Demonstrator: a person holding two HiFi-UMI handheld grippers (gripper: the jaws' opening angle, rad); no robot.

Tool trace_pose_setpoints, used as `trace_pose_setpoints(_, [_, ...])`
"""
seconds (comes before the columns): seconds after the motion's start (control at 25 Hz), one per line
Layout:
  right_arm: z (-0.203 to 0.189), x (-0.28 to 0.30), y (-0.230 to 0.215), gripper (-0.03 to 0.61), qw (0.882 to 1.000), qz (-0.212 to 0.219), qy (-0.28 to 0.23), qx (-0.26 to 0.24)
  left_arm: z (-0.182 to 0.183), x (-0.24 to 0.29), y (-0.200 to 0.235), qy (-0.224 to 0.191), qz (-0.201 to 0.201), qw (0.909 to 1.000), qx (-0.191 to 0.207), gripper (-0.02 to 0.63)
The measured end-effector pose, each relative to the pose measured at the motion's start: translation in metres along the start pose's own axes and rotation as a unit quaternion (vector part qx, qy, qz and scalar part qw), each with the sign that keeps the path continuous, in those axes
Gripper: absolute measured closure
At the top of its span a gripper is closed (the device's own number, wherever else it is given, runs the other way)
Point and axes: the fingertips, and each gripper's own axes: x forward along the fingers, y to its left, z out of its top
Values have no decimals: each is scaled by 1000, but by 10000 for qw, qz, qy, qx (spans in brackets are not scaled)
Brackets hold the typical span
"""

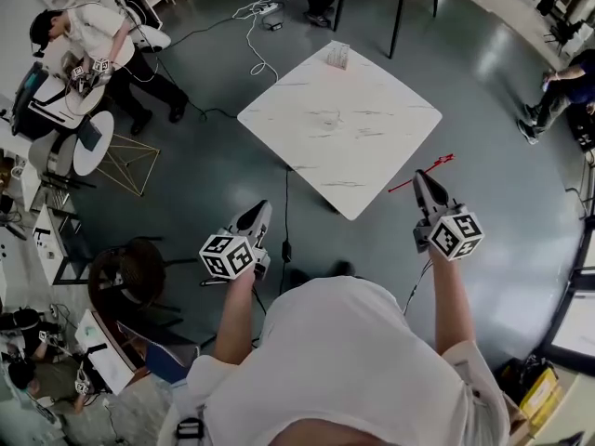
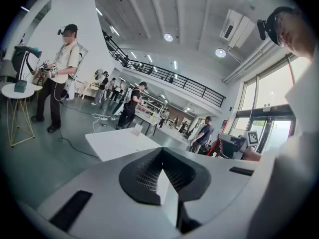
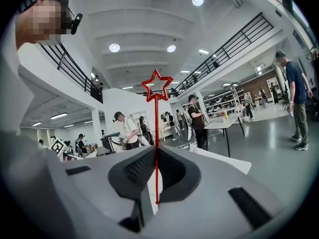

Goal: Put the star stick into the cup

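Large open lab hall: high ceiling [image 3: 149, 14], balcony railing [image 2: 164, 76], grey floor [image 1: 214, 170] with cables [image 1: 253, 40], work tables [image 1: 339, 128], people [image 1: 98, 40] wearing recording gear.

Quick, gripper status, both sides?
The left gripper is closed, holding nothing.
The right gripper is closed on the star stick.

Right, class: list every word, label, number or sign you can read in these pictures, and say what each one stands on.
None can be read.
Left tongs, marker cube: black-and-white squares only, no letters.
Right tongs, marker cube: the same.
Star stick: no print.
Cup: any print too small to read.
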Motion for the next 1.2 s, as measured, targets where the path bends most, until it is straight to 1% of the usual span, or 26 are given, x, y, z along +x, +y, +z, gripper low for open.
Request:
trace_pose_setpoints(0.36, [6,-4,-19,551,9995,262,97,-122,-4,14,-20,-144,188,9997,-13,600])
trace_pose_setpoints(0.72, [-2,-7,-51,551,9981,506,294,-167,-17,36,-37,-225,413,9989,-1,600])
trace_pose_setpoints(1.04, [-15,-7,-71,551,9972,601,424,-128,-33,58,-51,-190,437,9988,-85,600])
trace_pose_setpoints(1.2, [-16,-4,-76,551,9971,621,437,-70,-32,67,-54,-135,418,9990,-60,600])
